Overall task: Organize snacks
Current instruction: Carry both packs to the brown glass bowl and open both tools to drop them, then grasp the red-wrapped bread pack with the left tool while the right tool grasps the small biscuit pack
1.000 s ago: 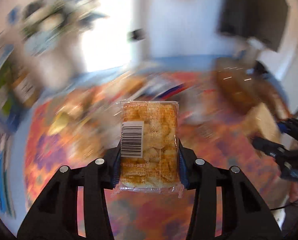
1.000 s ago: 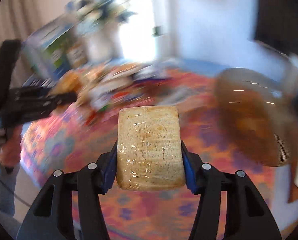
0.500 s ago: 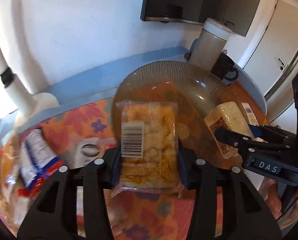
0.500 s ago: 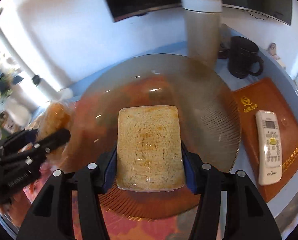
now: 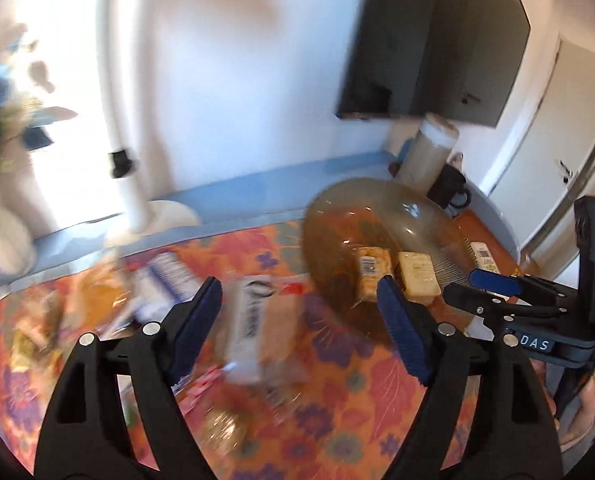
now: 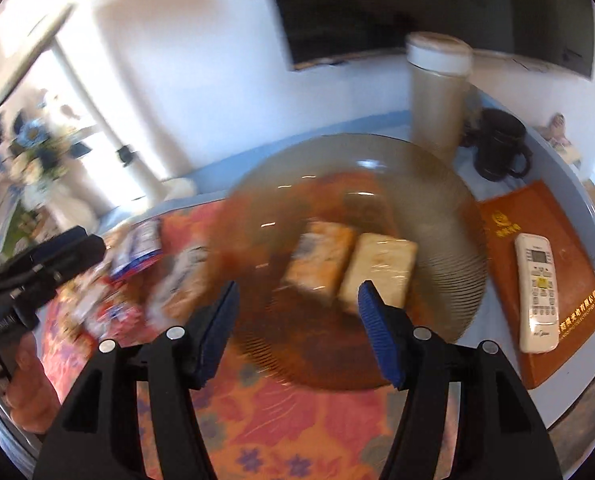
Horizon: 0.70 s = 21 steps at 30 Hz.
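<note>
Left wrist view shows the left gripper [image 5: 299, 304] nearest, its fingers [image 5: 195, 322] spreading apart with nothing between them. Under them the flowery cloth [image 5: 337, 432] covers the desk, with a blurry pile of snack packs [image 5: 253, 332] lying on it. A bit farther right sits the brown glass plate [image 5: 337, 216], and on it two snack packs lie side by side: the orange snack pack [image 5: 371, 270] and the pale snack pack [image 5: 417, 278]. At the right edge the right gripper [image 5: 479, 286] reaches in, and its fingers are spreading too, with nothing held. In the right wrist view the two packs touch each other in the middle of the plate. Beyond the plate stand a tall jar [image 6: 437, 92] and a black mug [image 6: 499, 148]. To the right a white remote [image 6: 537, 292] rests on an orange book [image 6: 497, 232].
</note>
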Each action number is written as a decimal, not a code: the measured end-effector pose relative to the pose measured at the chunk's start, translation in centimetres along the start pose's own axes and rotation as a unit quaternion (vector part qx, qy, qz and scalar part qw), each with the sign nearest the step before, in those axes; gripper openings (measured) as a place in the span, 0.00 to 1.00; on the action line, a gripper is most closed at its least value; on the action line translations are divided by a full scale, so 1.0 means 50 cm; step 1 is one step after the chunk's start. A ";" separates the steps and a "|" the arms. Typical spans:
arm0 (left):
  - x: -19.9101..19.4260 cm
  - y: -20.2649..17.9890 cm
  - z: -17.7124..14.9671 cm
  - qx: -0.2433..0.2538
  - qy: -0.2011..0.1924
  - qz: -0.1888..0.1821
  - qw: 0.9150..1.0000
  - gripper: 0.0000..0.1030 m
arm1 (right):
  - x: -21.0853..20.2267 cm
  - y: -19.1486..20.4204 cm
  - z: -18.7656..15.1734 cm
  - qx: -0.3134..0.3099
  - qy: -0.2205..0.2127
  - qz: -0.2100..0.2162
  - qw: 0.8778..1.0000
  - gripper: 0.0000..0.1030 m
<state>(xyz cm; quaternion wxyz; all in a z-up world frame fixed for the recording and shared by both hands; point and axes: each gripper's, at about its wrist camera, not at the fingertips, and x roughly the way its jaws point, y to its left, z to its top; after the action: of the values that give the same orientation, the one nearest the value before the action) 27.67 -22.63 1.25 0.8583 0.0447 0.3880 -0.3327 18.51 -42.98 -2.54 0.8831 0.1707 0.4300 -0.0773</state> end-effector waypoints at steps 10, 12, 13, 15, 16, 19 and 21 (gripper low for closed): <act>-0.310 0.196 -0.085 -0.062 -0.081 0.097 0.990 0.87 | -0.090 0.213 -0.043 -0.098 -0.016 0.093 0.991 0.60; -0.341 0.239 -0.104 -0.074 -0.088 0.128 0.985 0.88 | -0.093 0.252 -0.050 -0.115 -0.013 0.106 0.988 0.60; -0.350 0.266 -0.119 -0.085 -0.084 0.143 0.983 0.89 | -0.091 0.267 -0.054 -0.122 -0.012 0.110 0.986 0.60; -0.339 0.312 -0.151 -0.106 -0.067 0.160 0.979 0.89 | -0.072 0.298 -0.069 -0.135 -0.002 0.114 0.984 0.60; -0.327 0.325 -0.165 -0.110 -0.060 0.162 0.979 0.89 | -0.053 0.313 -0.081 -0.138 0.007 0.115 0.984 0.60; -0.247 0.374 -0.224 -0.129 -0.005 0.150 0.980 0.88 | 0.016 0.334 -0.124 -0.131 0.052 0.126 0.982 0.58; -0.179 0.391 -0.262 -0.141 0.041 0.125 0.981 0.86 | 0.062 0.338 -0.153 -0.119 0.082 0.128 0.981 0.57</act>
<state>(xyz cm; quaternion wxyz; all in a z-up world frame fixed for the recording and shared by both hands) 26.91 1.72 -5.15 0.8744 -0.0150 0.4568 -0.1625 19.61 -24.42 -5.35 0.8613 0.1237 0.4821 0.1023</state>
